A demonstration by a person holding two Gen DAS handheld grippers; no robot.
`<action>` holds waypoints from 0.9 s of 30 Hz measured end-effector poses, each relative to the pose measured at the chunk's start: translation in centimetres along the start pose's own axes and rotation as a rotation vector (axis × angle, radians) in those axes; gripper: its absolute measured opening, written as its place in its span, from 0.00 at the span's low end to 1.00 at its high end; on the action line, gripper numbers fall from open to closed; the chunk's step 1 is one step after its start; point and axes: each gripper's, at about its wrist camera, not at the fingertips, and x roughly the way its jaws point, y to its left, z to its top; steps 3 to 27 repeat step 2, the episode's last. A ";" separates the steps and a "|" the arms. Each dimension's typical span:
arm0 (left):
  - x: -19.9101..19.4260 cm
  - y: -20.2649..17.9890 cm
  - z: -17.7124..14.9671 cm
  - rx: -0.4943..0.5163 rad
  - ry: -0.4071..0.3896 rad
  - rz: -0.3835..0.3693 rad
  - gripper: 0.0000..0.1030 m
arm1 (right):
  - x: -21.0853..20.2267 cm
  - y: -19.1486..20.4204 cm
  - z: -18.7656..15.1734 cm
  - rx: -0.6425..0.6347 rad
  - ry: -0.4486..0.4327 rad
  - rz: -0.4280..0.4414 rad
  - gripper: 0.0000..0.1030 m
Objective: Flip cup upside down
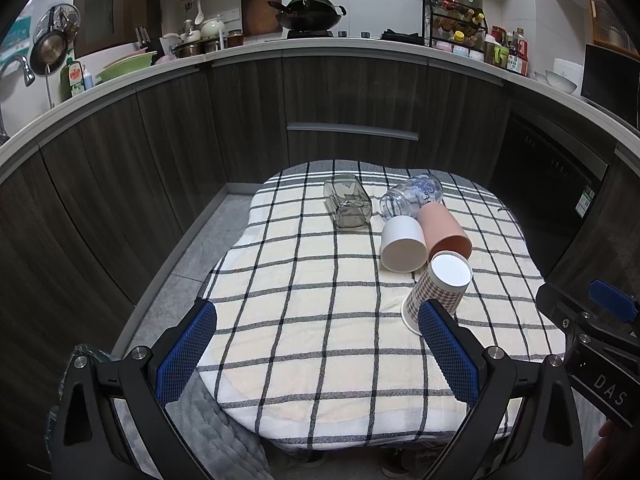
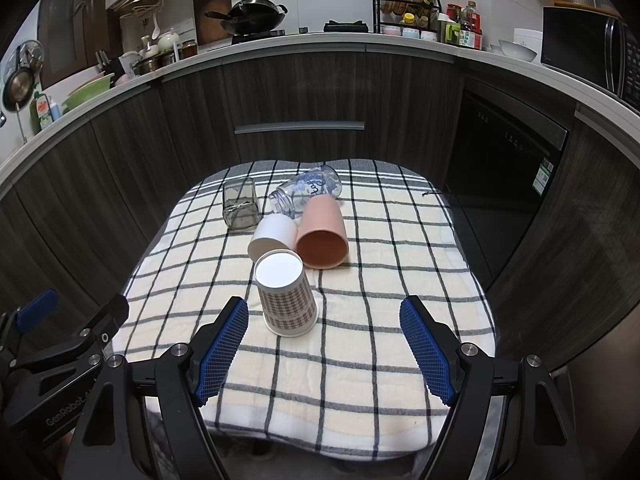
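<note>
On the checked cloth [image 2: 360, 360], both grippers' jaws apart and empty; checked paper cup [image 2: 286, 296] already inverted, light—a careless approach may topple it.

checked cup [image 2: 286, 294]: matt paper | tablecloth [image 2: 360, 344]: woven cloth (soft-looking) | square jar [image 2: 239, 204]: clear glossy glass
</note>
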 end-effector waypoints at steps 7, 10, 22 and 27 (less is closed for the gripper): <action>0.1 0.0 0.0 0.002 0.002 0.001 1.00 | 0.0 0.0 0.0 0.002 0.002 0.001 0.76; 0.1 0.0 0.0 0.002 0.002 0.001 1.00 | 0.0 0.0 0.0 0.002 0.002 0.001 0.76; 0.1 0.0 0.0 0.002 0.002 0.001 1.00 | 0.0 0.0 0.0 0.002 0.002 0.001 0.76; 0.1 0.0 0.0 0.002 0.002 0.001 1.00 | 0.0 0.0 0.0 0.002 0.002 0.001 0.76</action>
